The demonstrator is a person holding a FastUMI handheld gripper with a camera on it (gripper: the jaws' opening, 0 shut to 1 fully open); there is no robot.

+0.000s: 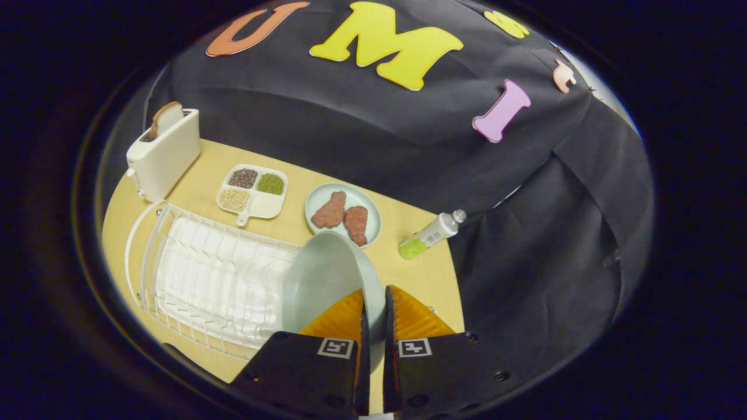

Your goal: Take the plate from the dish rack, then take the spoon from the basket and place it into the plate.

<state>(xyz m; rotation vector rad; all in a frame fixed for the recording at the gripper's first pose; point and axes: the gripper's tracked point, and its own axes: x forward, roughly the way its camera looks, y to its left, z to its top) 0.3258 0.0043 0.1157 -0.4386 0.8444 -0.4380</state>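
Note:
A pale green plate (327,280) stands on edge between my two fingers, its hollow face turned toward the white wire dish rack (204,280). My gripper (373,297) is shut on the plate's rim, one finger on each side of it. The plate sits at the rack's near right end, raised over the wires. No spoon or basket can be made out.
Beyond the rack stand a white toaster (166,153) with a bread slice, a divided tray (252,191) of grains, a second pale plate (343,214) with two brown pieces, and a small lying bottle (430,234). The wooden table (408,274) ends at the right by the black cloth.

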